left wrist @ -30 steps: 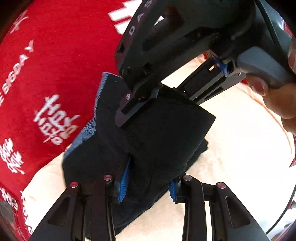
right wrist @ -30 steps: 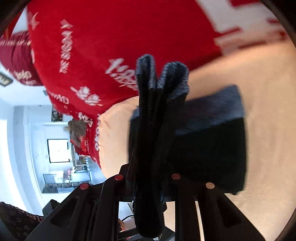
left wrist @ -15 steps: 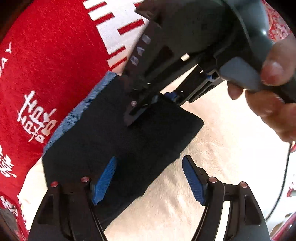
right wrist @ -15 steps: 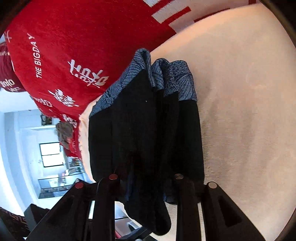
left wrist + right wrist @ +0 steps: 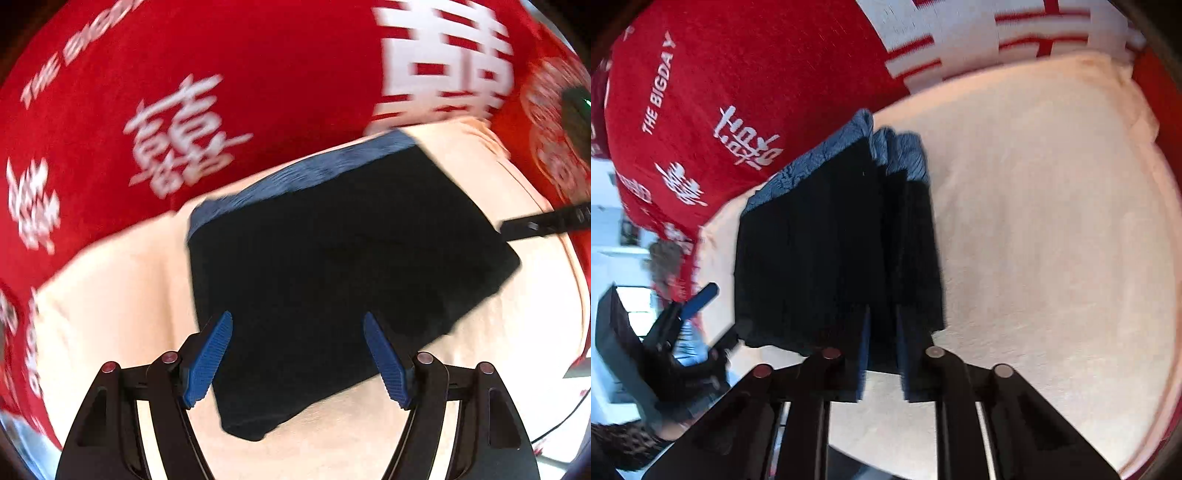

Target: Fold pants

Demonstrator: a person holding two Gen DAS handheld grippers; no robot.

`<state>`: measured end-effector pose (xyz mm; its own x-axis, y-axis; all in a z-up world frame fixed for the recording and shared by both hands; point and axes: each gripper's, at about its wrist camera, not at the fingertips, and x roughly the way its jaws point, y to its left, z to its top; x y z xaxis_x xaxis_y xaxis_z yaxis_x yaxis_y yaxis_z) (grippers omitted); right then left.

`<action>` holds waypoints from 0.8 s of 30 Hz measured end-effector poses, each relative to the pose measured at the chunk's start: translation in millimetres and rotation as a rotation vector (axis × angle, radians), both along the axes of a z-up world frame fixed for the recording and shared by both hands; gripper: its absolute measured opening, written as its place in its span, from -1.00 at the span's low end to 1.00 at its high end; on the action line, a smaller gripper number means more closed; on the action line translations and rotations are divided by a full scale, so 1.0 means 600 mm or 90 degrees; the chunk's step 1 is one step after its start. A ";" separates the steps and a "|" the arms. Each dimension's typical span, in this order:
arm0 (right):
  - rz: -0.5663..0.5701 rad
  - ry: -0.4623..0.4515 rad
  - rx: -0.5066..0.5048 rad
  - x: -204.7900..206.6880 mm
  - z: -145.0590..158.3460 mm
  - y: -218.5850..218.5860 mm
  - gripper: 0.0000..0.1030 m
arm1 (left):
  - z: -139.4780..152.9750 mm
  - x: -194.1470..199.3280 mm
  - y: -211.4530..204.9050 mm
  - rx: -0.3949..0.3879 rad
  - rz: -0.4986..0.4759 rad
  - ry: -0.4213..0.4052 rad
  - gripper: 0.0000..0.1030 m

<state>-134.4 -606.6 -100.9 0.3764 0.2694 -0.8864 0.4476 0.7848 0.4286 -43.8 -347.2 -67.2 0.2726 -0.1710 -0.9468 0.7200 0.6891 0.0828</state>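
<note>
The pants point(image 5: 332, 266) — black with a blue patterned waistband — lie folded into a compact rectangle on the cream cloth, waistband at the far edge; in the right wrist view the near edge looks lifted.

You're in a home, likely a bedroom. A red blanket point(image 5: 746, 92) with white festive lettering, "THE BIGDAY" among it, covers the surface from 9 to 1 o'clock. A cream cloth point(image 5: 1052, 229) lies over it. At 8 o'clock in your right wrist view, a bright white room point(image 5: 605, 236) opens beyond, details blurred.
</note>
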 end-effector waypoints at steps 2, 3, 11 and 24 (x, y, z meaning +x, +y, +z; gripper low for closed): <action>-0.004 0.027 -0.096 0.007 0.020 0.005 -0.69 | -0.009 0.017 0.015 -0.003 0.033 0.027 0.45; -0.008 0.011 -0.089 0.007 0.030 0.006 -0.67 | -0.016 0.026 0.021 -0.004 0.048 0.044 0.45; 0.037 0.013 -0.037 0.022 0.008 0.079 -0.33 | -0.047 0.018 0.047 -0.005 0.102 0.107 0.68; -0.010 0.039 -0.014 -0.017 -0.025 0.084 -0.24 | -0.062 0.059 0.088 -0.019 0.158 0.186 0.90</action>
